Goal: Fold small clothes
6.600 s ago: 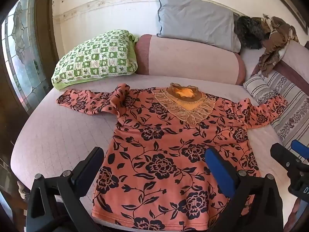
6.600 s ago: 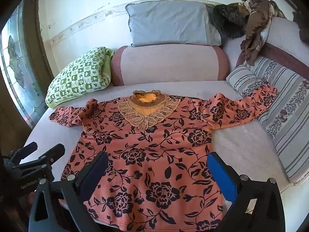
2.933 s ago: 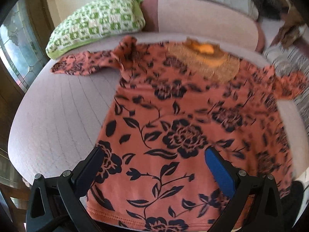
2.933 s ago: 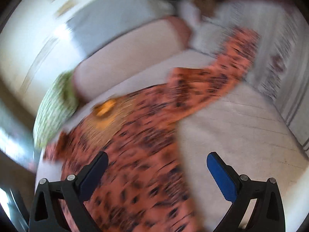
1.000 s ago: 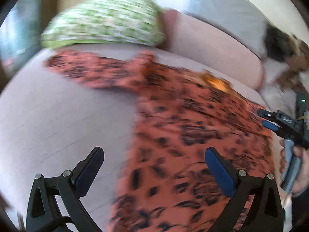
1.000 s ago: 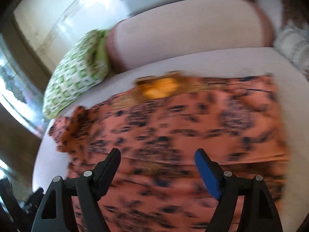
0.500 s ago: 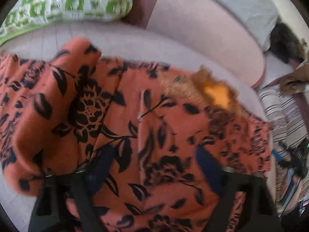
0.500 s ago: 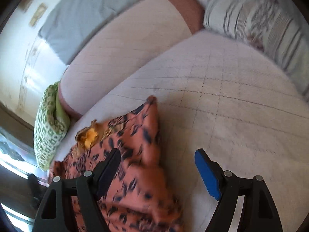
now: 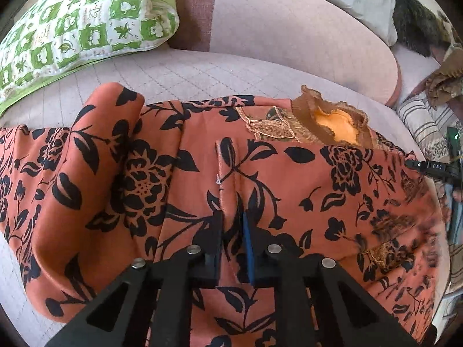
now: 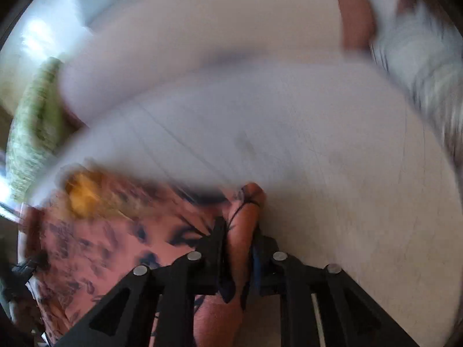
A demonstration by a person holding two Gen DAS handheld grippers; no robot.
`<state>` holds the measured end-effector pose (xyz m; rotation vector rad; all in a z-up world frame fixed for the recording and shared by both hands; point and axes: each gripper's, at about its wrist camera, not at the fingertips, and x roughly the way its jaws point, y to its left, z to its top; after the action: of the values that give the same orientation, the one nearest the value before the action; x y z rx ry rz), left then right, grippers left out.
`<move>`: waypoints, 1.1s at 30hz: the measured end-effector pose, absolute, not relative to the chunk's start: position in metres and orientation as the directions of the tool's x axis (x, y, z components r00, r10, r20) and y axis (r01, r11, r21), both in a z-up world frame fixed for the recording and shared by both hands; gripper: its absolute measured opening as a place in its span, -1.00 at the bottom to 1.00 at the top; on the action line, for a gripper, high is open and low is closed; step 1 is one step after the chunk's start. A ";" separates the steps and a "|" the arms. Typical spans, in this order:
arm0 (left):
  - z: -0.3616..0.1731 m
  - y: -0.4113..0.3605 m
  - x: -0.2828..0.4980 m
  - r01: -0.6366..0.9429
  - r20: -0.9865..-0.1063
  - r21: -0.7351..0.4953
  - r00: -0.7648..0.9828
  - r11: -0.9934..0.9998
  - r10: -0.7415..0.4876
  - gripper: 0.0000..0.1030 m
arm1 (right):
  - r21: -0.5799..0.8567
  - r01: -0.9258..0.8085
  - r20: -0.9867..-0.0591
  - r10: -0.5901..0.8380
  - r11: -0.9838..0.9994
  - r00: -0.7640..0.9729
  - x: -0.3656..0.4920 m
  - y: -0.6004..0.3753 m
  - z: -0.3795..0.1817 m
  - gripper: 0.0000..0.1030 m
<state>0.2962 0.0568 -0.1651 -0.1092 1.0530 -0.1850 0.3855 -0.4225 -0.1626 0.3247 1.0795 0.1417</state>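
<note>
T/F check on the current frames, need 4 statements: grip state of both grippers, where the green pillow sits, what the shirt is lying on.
1. The left gripper is shut on a pinch of the orange floral shirt. True.
2. The right gripper is open and holds nothing. False: it is shut on a bunch of the shirt's fabric.
3. The green checked pillow lies on top of the shirt. False: it sits beyond the shirt, apart from it.
4. The shirt lies on the pale quilted cushion. True.
</note>
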 end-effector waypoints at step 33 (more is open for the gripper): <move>-0.070 0.235 0.197 -0.115 -0.656 -0.331 0.742 0.937 -0.141 0.54 | 0.446 -0.060 -0.669 0.377 0.893 0.640 0.188 -0.347 -0.083 0.86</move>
<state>0.1966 0.2352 -0.0698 -0.3659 0.7394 -0.0147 0.1880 -0.3470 -0.0829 0.4069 0.8441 0.2570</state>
